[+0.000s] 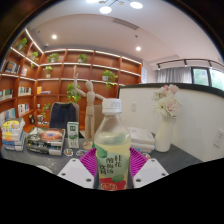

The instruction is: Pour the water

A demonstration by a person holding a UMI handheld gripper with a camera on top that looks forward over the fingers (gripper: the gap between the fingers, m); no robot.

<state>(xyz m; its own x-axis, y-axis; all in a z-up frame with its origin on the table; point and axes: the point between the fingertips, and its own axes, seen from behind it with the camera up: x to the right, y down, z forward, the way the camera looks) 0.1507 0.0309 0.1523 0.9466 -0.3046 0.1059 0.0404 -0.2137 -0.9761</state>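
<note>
Clear plastic, a white cap and a green label: that is your bottle [112, 150], and it stands upright at twelve o'clock from the gripper [111, 172], right between the two fingers. Its long axis runs straight up, cap at the top, base hidden low between the pink pads [91, 160]. You appear to have both pads pressed against its sides, so I judge the jaws clamped on the bottle, though the contact line itself is partly hidden by the label. Nothing that looks like a cup or glass shows near the fingers, so where the water goes I cannot tell. The cap looks in place, which matters before any tilt. Beyond the bottle, at about two o'clock, a white vase [165, 132] holds pale flowers, near enough to mind when you swing. At ten o'clock, boxes [45, 140] sit on the grey table [185, 157], with a wooden figure [88, 108] behind them and bookshelves [75, 75] along the far wall. Whichever way you tip it, keep that upright axis in mind.
</note>
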